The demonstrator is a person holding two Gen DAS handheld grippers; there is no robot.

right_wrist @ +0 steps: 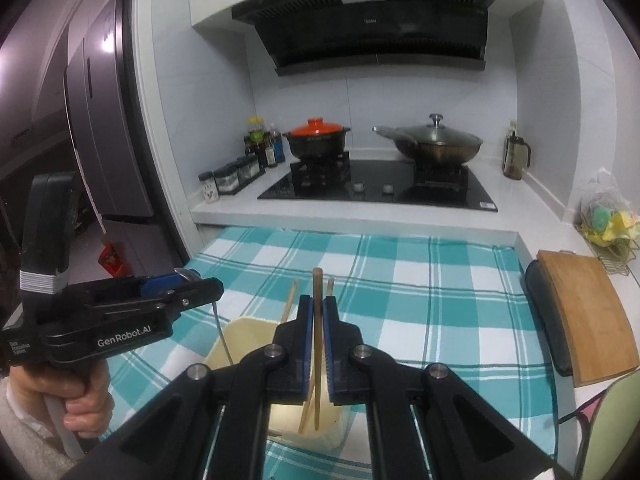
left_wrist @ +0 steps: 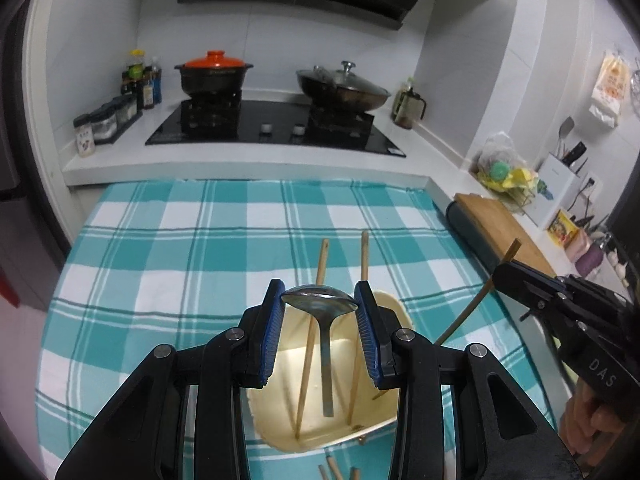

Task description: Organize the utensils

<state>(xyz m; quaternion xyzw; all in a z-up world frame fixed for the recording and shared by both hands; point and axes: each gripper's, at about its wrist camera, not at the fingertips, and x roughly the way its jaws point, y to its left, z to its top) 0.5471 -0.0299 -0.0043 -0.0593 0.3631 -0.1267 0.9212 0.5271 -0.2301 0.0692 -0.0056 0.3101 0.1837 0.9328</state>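
Observation:
My left gripper is shut on a metal spoon, its blue pads pressing the sides of the bowl. The spoon's handle hangs down into a cream container on the checked cloth. Two wooden chopsticks lean inside that container. My right gripper is shut on a darker chopstick, whose lower end reaches into the container. In the left wrist view, the right gripper sits to the right of the container. In the right wrist view, the left gripper sits to its left.
Loose chopstick ends lie on the teal checked cloth just in front of the container. A wooden cutting board lies on the right. Behind are a hob with two lidded pots, spice jars, and a fridge at left.

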